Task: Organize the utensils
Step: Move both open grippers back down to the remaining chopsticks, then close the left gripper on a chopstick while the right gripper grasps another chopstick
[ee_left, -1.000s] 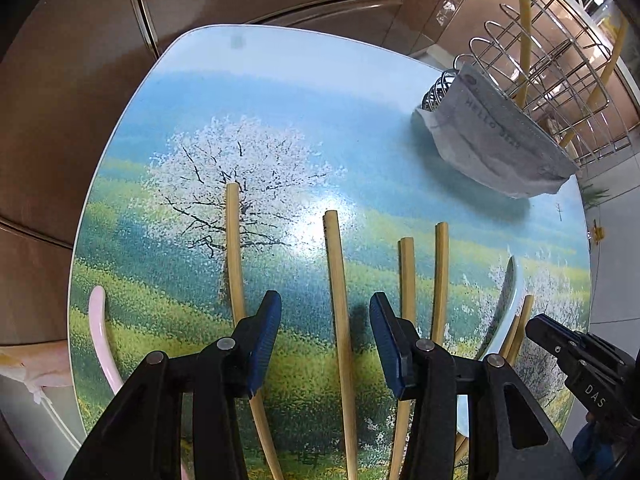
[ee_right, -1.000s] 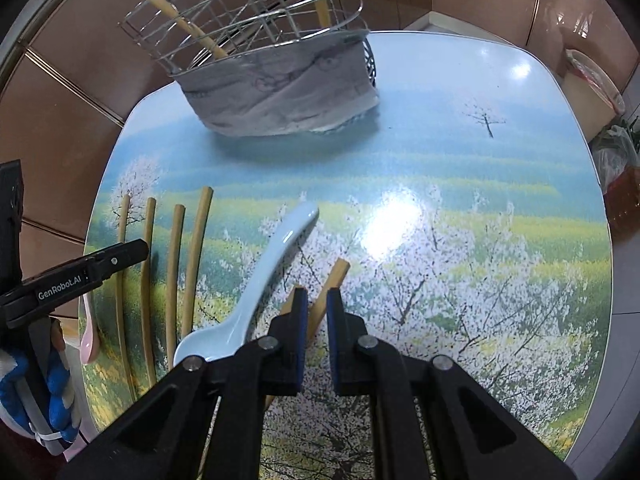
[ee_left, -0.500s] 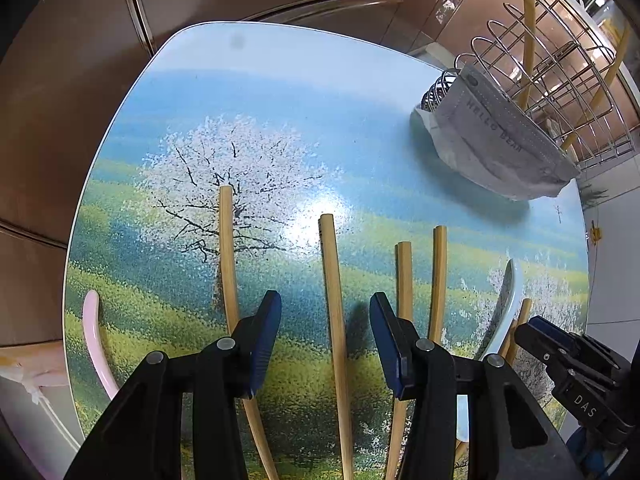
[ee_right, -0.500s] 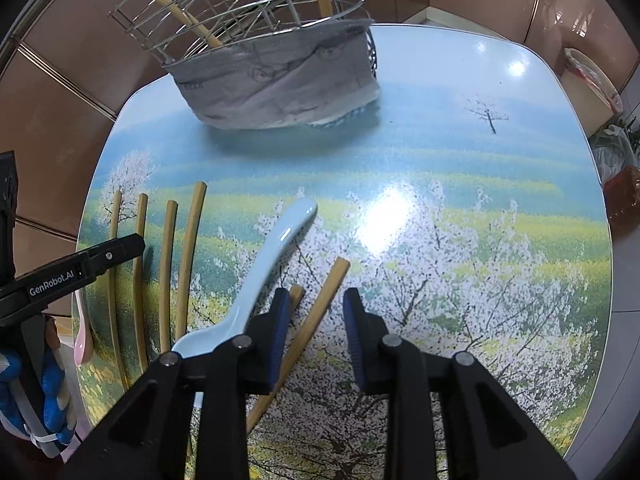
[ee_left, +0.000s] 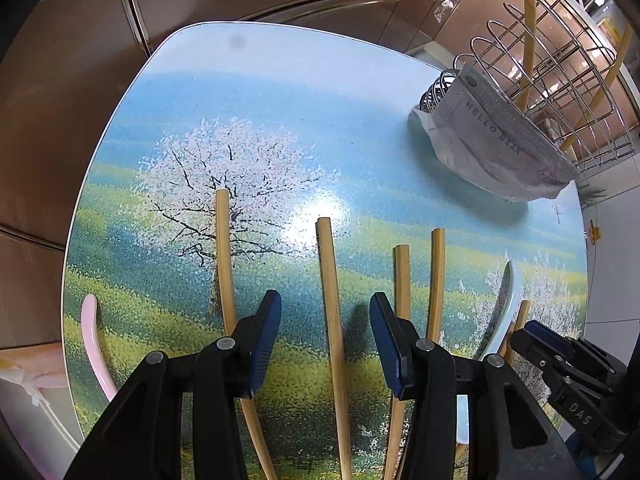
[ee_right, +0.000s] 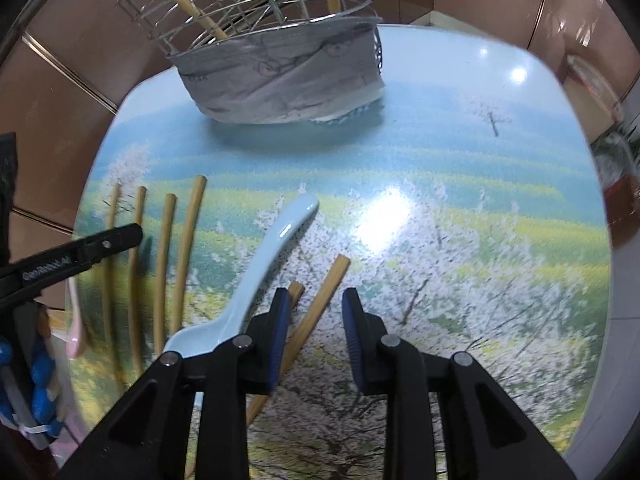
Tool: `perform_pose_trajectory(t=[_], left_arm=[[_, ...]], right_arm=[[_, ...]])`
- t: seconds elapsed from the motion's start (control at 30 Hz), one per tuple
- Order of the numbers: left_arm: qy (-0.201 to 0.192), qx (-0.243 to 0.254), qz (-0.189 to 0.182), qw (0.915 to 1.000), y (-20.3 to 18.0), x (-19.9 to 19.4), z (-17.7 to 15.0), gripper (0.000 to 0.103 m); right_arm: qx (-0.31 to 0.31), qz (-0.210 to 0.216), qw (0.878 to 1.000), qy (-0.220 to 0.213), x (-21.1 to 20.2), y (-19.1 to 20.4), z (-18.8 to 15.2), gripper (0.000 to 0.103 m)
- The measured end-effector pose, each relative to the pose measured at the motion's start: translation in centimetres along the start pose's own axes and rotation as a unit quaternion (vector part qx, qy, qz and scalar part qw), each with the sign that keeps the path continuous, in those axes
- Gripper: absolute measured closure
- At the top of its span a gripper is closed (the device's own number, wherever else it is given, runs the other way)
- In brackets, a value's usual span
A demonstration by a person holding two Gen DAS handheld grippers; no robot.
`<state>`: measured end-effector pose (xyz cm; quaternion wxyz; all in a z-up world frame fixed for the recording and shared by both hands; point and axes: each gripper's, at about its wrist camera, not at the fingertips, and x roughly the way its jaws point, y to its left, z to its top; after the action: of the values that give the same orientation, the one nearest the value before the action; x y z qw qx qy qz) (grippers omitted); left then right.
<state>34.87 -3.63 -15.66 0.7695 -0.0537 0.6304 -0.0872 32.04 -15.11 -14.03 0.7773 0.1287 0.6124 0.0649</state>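
Note:
Several bamboo chopsticks lie on the picture-printed table (ee_left: 248,92). My left gripper (ee_left: 325,308) is open above one chopstick (ee_left: 330,300), which runs between its fingers. My right gripper (ee_right: 316,304) is open above another chopstick (ee_right: 320,300); a second chopstick tip (ee_right: 296,290) and a light blue spoon (ee_right: 276,248) lie just left of it. A pink spoon (ee_left: 94,344) lies at the table's left edge. The wire utensil basket (ee_right: 256,4), wrapped in grey cloth (ee_right: 280,80), stands at the far side and holds two chopsticks.
The table (ee_right: 480,160) is small with rounded corners; brown tiled floor surrounds it. Each gripper shows at the edge of the other's view: the right one (ee_left: 568,364) and the left one (ee_right: 80,252).
My right gripper went from shut to open and moved forward and lower over the chopsticks near the blue spoon. The left gripper stayed open and shifted only slightly.

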Motion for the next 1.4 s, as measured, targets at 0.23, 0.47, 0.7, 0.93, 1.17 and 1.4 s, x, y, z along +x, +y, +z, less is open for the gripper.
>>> perform_pose_trajectory(t=[0.23,0.47,0.7,0.93,1.17,1.4], left_arm=[[0.000,0.001,0.003,1.0000,-0.1,0.1,0.0,0.058],[0.002,0.003,0.005,1.0000,-0.4,0.1,0.0,0.058],[0.009,0.004,-0.001,0.9999,-0.1,0.1,0.3,0.064],[0.016,0.012,-0.006,0.9998,0.2,0.1,0.3,0.068],[0.033,0.027,-0.021,0.9989,-0.3,0.1,-0.4,0.078],[0.049,0.028,-0.020,0.9982,0.2,0.1,-1.2,0.092]], right_arm=[[-0.002,-0.014,1.000,-0.009,-0.9,-0.7,0.1,0.078],[-0.017,-0.034,0.999,0.002,-0.1,-0.2,0.0,0.080],[-0.080,-0.058,0.995,0.016,0.0,1.8,-1.3,0.090],[-0.148,-0.061,0.986,0.040,-0.8,1.4,-3.7,0.092],[-0.201,-0.064,0.975,0.066,-2.5,-0.6,-7.0,0.094],[-0.252,-0.070,0.962,0.080,-3.4,-1.8,-8.8,0.094]])
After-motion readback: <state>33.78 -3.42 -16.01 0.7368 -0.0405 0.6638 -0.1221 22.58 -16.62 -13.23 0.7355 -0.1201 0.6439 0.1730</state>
